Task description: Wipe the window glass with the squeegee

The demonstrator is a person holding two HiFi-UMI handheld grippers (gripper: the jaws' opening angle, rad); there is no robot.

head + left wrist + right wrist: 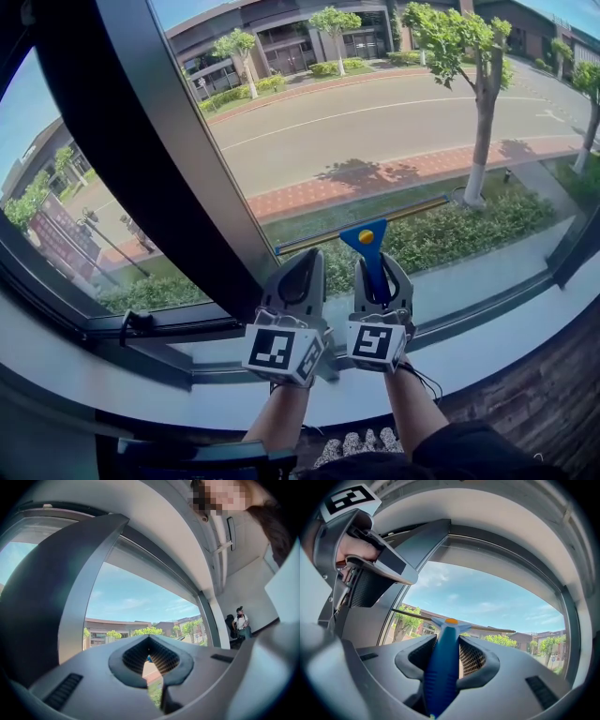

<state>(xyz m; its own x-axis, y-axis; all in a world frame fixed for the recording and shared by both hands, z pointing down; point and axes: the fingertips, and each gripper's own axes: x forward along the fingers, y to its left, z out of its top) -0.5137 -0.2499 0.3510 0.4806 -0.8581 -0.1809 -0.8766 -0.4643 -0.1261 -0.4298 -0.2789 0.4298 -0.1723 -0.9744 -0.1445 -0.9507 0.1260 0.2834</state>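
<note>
Squeegee low on the pane, wipe seemingly under way.
The right gripper clamps the blue squeegee, its blade against the lower window glass. The left gripper is closed and empty, just left. How much glass remains is unclear.

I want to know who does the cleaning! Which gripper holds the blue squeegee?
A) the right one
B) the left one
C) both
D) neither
A: the squeegee handle sits clamped in the right gripper; the left gripper is shut on nothing.

Bright daylight through glass; fisheye edges warp.
</note>
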